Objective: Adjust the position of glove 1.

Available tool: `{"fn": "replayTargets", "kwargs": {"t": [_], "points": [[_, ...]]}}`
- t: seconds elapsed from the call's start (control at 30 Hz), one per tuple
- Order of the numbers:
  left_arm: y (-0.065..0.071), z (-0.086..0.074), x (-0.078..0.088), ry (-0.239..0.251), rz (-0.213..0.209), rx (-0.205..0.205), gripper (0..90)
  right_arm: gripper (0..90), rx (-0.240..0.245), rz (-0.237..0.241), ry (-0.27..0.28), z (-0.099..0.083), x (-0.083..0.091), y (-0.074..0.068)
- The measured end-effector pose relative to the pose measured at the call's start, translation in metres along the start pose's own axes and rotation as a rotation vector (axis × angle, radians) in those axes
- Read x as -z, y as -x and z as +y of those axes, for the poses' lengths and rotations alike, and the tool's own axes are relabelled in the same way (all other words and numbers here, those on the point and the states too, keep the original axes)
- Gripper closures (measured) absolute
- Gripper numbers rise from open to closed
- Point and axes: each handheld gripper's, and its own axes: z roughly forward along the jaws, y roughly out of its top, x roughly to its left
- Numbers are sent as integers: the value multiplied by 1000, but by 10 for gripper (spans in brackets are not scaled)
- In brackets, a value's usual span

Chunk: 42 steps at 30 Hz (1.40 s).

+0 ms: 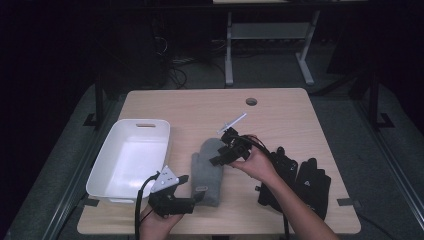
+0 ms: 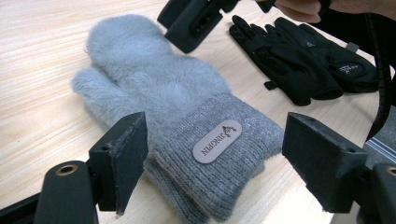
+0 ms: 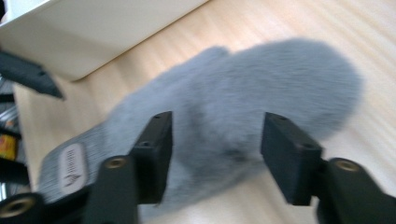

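right gripper (image 3: pixel 215 154) jaws apart | over grey mitten (image 3: pixel 243 116) | white tub (image 3: pixel 93 32) beyond

My table (image 1: pixel 280 107) is light wood with a round hole (image 1: pixel 251 101) near its far edge, and strips of tape (image 1: pixel 348 202) mark its near corners. On my left a white tub (image 1: pixel 131 161) rests on it with its rim close to the left edge, and just right of the tub a fuzzy grey mitten (image 1: pixel 207 171) lies flat, cuff toward me. Further right, near the right edge, a pair of black gloves (image 1: pixel 305 182) lies side by side, well apart from the tub.
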Motion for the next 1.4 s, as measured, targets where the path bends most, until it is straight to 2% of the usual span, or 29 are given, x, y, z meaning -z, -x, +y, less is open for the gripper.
{"fn": "replayTargets", "kwargs": {"t": [0.03,0.13,0.23,0.27,0.37,0.47,0.53,0.67,0.87,1.13,1.2,1.27,1.4], "points": [[0,0,-1,-1,1,9,236,366,-30,-14,13,-1,0,8],[0,0,-2,-9,-7,0,239,346,-52,-18,22,-1,-1,14],[1,0,-3,-8,-12,0,238,315,-110,-34,15,0,-5,26],[1,0,-4,-8,-13,-2,238,315,-110,-34,15,0,-5,26],[1,0,-3,-9,-16,0,238,306,-157,-25,39,3,-10,37],[1,0,-3,-9,-16,-4,238,300,-184,-25,35,4,-14,42],[1,0,-3,-8,-17,-8,238,303,-212,-27,29,2,-21,49],[2,0,-3,-6,-25,-10,236,310,-244,-22,7,1,-30,55],[2,0,-2,-2,-24,-9,236,325,-242,-21,-21,-2,-41,58],[2,0,-2,-4,-25,-9,236,450,-265,22,-28,-4,-48,61],[1,0,-1,-5,-30,0,236,535,-283,59,-26,-6,-49,63],[1,0,-1,-4,-31,3,237,559,-284,70,-24,-6,-49,63],[0,0,-1,0,-35,15,237,696,-275,79,-26,-5,-48,62]]}}
